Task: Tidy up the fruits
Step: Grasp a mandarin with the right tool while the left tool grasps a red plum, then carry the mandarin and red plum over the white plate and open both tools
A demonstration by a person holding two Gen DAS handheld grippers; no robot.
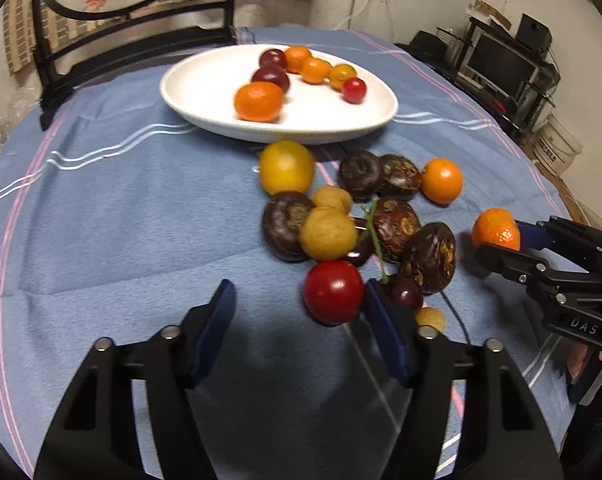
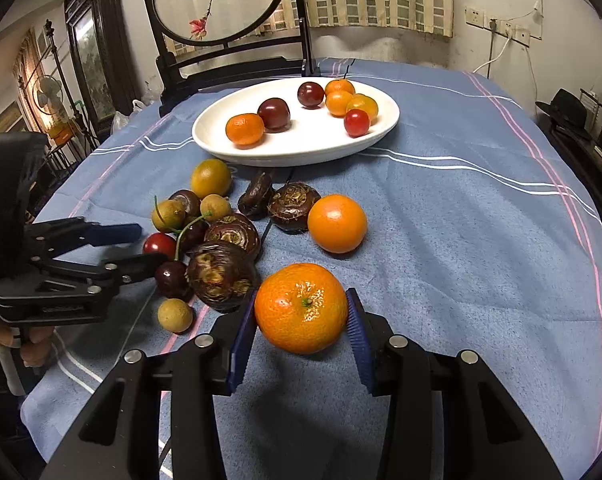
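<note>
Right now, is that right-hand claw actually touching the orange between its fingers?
Touching. The right wrist view shows both blue pads pressed against the sides of the tangerine, which the right gripper holds.

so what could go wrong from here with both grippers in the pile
1. The left gripper is open, with the red cherry against one finger only; closing could nudge it aside.
2. The right gripper pinches the mandarin at its sides; the round fruit might slip.
3. Stems tangle in the pile, so lifting one cherry may drag others.

Seven small fruits (image 2: 274, 114) sit on the white plate (image 2: 221, 144); the rest (image 2: 229, 236) cluster on cloth nearby.
</note>
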